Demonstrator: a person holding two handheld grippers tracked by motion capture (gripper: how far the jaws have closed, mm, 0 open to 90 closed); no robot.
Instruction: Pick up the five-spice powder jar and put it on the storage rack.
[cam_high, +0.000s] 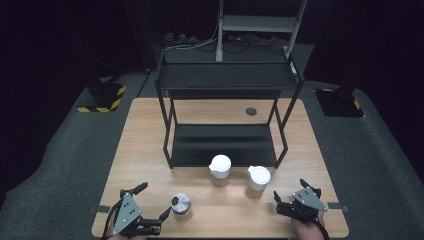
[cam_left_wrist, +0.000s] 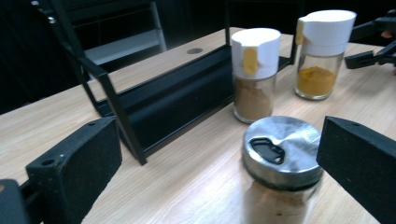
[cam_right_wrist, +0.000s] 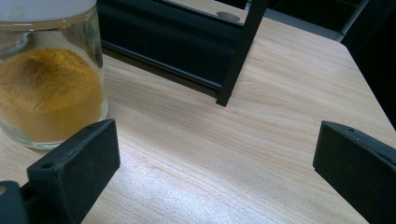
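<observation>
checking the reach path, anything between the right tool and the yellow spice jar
Nothing: in the high view only bare wooden table separates the open right tool from the white-lidded yellow spice jar; the right gripper view shows the jar beside its left jaw.

no readable text, no labels (jars plain), no numbers

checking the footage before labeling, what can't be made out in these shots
- Steel-lidded jar, left gripper view: base cut off by the bottom edge, contents blurred.
- Yellow-powder jar, right gripper view: lid cut off by the top edge.
- Rack's lower shelf, high view: back part shaded by the top shelf.
</observation>
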